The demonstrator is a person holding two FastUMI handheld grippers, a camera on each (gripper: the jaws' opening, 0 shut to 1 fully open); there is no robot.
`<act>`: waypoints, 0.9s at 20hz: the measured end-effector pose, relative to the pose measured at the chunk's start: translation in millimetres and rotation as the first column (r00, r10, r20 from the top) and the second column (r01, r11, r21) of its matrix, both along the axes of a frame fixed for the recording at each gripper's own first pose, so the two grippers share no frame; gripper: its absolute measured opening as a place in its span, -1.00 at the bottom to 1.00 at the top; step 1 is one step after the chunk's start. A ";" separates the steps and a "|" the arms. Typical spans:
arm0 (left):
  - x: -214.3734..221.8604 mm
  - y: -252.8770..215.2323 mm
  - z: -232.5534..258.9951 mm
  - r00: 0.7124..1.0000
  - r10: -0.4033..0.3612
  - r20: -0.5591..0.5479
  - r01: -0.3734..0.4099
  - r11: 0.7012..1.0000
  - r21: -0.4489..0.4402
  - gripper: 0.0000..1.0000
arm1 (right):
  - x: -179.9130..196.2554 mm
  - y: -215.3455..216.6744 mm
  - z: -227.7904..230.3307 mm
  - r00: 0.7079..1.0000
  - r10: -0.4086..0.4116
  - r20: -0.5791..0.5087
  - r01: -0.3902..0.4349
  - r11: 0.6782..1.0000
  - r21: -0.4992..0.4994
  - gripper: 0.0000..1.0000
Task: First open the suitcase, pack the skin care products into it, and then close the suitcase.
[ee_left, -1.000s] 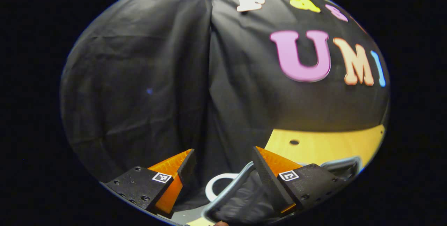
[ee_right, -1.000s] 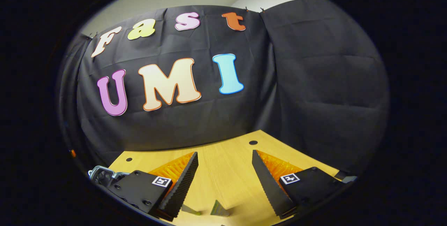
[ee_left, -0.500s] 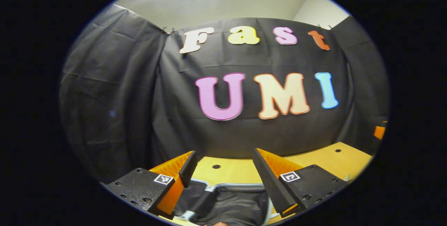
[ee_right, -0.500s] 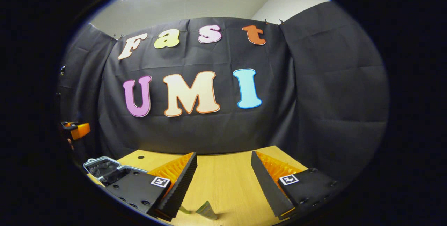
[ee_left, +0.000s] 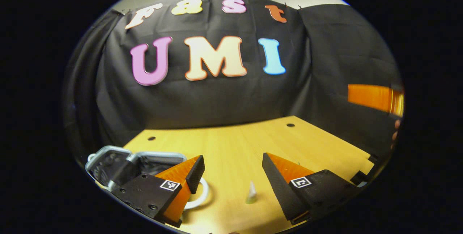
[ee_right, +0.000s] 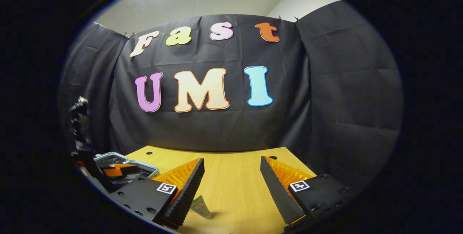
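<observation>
Wooden table spread out under both cameras, and at its near-left corner sits the suitcase, lid laid back, dark lining showing inside a silvery rim. So step one looks done: the case is open. In the right gripper view the suitcase shows again at lower left, with the other gripper's fingers hanging right over it.

Packing, I'd say, is barely begun or not begun. I can't make out any product inside the case; the lining is too dark to tell. Closing is all still to come.

Left gripper: fingers spread wide, nothing between them, hovering above bare table just right of the suitcase. A white ring lies on the table beside its left finger, touching or nearly touching the case; what it is, I can't say. Right gripper: also wide, also empty, pointed across the table toward the cloth wall.

Now the small stuff. A pale little tube stands upright on the table between the left gripper's fingers, narrow tip up, long axis vertical. In the right gripper view a greenish tube sits beside the left finger, long axis tilted, upper end leaning left toward that finger; its lower end is cut off. Whether it is the same tube, I can't tell. It still needs picking up and packing.
</observation>
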State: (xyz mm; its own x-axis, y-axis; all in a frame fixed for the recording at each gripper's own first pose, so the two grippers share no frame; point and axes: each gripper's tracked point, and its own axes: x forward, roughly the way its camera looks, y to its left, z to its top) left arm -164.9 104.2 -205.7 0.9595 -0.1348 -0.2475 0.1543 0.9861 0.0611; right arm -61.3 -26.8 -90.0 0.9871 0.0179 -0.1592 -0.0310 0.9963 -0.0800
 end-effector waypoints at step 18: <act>-4.5 40.9 -52.6 0.967 0.036 -0.251 -0.036 0.999 0.003 -0.81 | -8.4 71.3 -109.8 0.971 0.126 -0.202 -0.126 0.992 0.013 0.96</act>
